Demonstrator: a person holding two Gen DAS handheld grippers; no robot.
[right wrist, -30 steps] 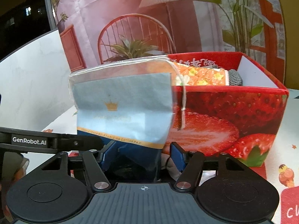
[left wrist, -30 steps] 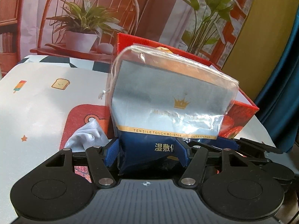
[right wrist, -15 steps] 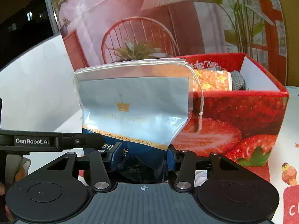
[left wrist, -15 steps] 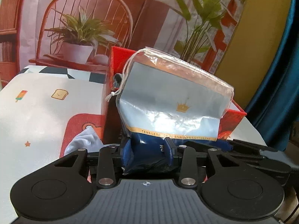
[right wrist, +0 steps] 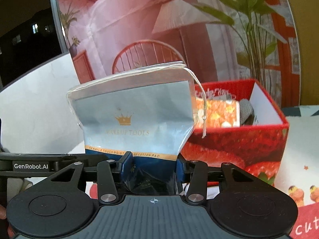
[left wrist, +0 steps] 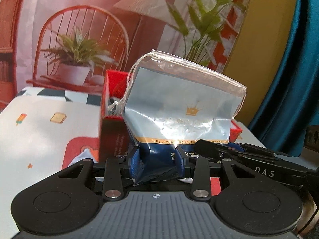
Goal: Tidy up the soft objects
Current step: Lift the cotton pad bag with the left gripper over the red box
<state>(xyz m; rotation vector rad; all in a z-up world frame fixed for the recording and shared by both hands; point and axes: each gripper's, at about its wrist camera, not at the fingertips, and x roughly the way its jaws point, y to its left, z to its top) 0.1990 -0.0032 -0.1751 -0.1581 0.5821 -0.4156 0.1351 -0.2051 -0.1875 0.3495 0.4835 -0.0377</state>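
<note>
A blue drawstring bag of cotton pads (left wrist: 179, 107) stands upright between both grippers. My left gripper (left wrist: 158, 160) is shut on its dark lower part. My right gripper (right wrist: 152, 164) is shut on the same bag (right wrist: 135, 119) from the other side. The bag is held up in the air, in front of a red strawberry-print box (right wrist: 235, 149). The box also shows behind the bag in the left wrist view (left wrist: 111, 125). Inside the box lie an orange patterned pack (right wrist: 217, 113) and a grey knitted item (right wrist: 246, 109).
A white cloth (left wrist: 81, 158) lies on the red mat left of the box. The table (left wrist: 39, 127) has a white cover with small food prints. A printed room backdrop (left wrist: 99, 29) stands behind; a blue curtain (left wrist: 295, 79) hangs at the right.
Both grippers have closed further on the bag's lower part and lifted it. The box now sits lower and farther behind the bag in both views.
</note>
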